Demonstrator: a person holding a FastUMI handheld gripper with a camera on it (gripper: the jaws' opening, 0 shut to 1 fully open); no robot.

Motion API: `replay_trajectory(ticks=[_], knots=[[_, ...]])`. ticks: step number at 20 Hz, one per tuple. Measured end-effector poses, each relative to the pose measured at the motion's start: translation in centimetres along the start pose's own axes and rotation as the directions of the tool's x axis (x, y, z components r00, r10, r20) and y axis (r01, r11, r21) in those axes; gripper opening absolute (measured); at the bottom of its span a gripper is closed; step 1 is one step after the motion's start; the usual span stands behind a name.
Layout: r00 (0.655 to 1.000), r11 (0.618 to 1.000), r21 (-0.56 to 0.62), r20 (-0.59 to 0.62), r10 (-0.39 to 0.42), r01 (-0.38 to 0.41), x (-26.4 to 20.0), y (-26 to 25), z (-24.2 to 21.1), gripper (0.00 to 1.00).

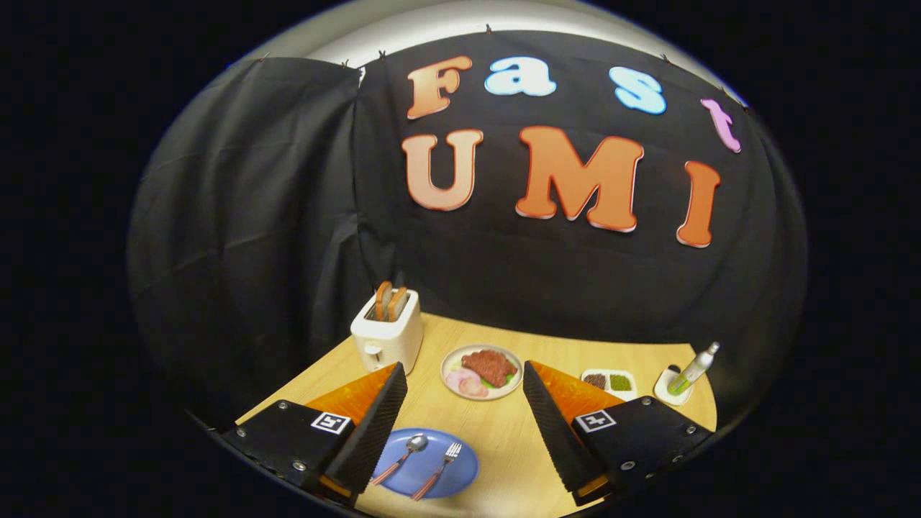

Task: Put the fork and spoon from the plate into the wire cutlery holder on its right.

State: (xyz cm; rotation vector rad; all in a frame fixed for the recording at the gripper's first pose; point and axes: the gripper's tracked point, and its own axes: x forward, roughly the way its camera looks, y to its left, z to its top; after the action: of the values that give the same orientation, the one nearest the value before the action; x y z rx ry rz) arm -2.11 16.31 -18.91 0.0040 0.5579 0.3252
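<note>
A blue plate (460,469) lies on the wooden table (504,432), low between my fingers and nearer the left one. On it a spoon (404,455) and a fork (439,470), both with orange-brown handles, lie side by side, spoon on the left. My gripper (464,424) is open, held well above the table with nothing between its fingers. The left finger (378,424) overlaps the plate's left rim.
A white toaster (387,332) with two slices of bread stands at the back left. A plate of food (481,371) sits mid-table beyond the fingers. To its right are a small white dish of seasonings (609,382) and a green bottle (692,370) on a white coaster.
</note>
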Motion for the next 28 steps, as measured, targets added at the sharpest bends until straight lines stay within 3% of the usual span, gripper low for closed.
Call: replay_trajectory(ticks=[3, 8, 15, 21, 25, 28], knots=[[0.985, 0.997, 0.068, -0.164, 0.044, -0.033, 2.0, 1.9, -4.5, 0.97], [0.919, 0.982, 0.186, -0.383, 0.089, -0.018, 4.2, 4.0, -10.9, 0.95], [0.756, 0.968, 0.227, -0.651, 0.068, 0.108, 5.7, 5.0, -20.0, 0.92], [0.618, 0.954, 0.226, -0.784, 0.058, 0.197, 6.0, 4.9, -25.8, 0.89], [0.558, 0.951, 0.212, -0.828, 0.052, 0.226, 5.7, 5.0, -28.1, 0.8], [0.533, 0.948, 0.207, -0.845, 0.05, 0.24, 5.7, 5.0, -29.3, 0.65]])
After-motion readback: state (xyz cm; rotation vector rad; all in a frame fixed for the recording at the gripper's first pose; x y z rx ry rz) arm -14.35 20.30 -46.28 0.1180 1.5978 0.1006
